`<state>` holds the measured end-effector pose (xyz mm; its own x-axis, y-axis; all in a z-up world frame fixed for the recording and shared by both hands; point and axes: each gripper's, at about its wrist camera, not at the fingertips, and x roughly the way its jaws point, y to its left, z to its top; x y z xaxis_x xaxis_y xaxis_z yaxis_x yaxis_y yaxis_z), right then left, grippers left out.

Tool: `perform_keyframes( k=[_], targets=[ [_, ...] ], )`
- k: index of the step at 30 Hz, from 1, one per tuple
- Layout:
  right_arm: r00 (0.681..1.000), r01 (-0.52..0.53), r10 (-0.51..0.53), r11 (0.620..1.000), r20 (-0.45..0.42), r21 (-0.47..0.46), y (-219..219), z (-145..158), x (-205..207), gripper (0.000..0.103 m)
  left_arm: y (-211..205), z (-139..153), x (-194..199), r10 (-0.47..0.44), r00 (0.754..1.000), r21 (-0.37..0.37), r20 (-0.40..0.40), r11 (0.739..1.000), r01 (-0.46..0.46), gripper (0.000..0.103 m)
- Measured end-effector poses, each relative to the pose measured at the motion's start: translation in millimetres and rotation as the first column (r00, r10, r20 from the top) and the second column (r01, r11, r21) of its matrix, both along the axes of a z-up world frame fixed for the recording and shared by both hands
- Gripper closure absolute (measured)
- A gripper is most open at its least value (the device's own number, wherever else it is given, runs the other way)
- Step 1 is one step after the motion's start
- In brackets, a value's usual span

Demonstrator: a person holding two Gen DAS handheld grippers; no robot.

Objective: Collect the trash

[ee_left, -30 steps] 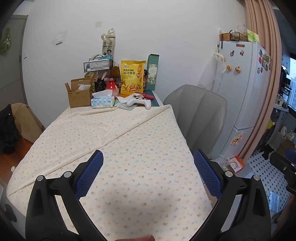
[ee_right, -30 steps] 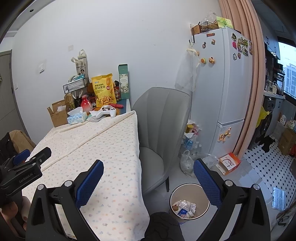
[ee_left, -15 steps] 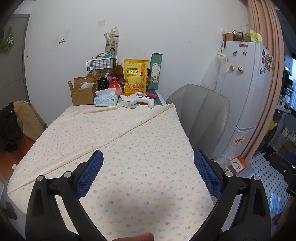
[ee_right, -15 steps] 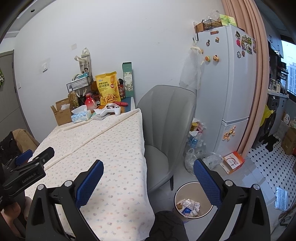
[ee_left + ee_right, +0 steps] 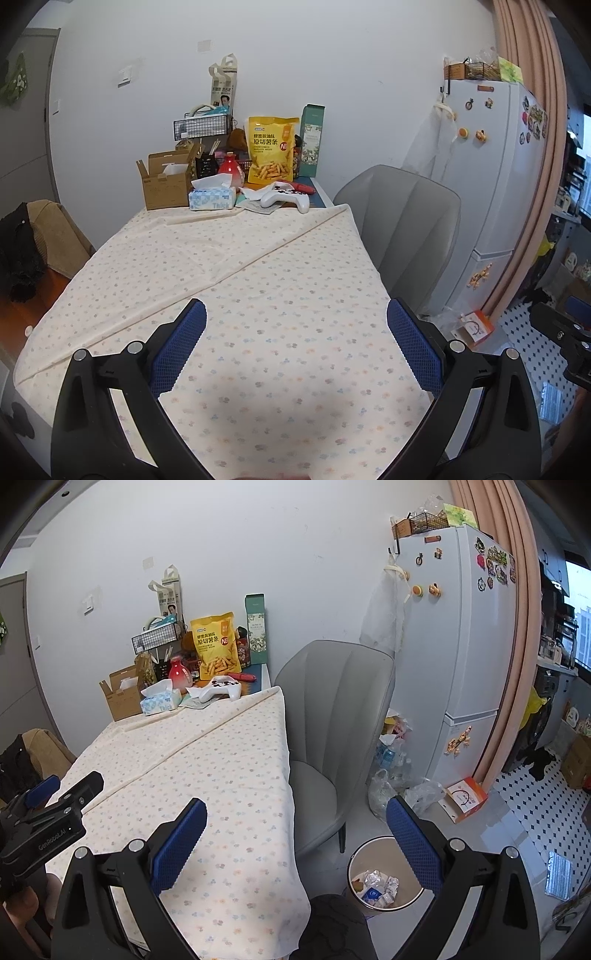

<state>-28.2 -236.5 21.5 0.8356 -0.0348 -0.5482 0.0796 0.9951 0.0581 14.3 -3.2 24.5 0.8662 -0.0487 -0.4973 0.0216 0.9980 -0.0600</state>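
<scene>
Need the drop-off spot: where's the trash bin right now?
Right wrist view only: the trash bin stands on the floor at lower right, just right of the table and in front of the grey chair, partly behind the right gripper.

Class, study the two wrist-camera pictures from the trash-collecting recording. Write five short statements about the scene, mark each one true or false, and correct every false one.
1. The left gripper is shut on a tissue. False: it is open and holds nothing.
2. The right gripper is open. True.
3. The trash bin on the floor is empty. False: crumpled wrappers lie in it.
4. A white game controller lies at the far end of the table. True.
5. The grey chair stands left of the table. False: it stands right of the table, toward the fridge.
</scene>
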Motion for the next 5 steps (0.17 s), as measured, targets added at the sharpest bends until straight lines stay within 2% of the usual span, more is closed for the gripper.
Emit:
perform_keyframes(
  k=[5],
  targets=[
    [1.000,0.001,-0.001,1.000,-0.005,-0.025,5.6,-1.7,1.6,0.008,3.6,-4.9,2.7,-0.001,1.000,-0.011,-0.011,1.000,0.001,0.006]
  ],
)
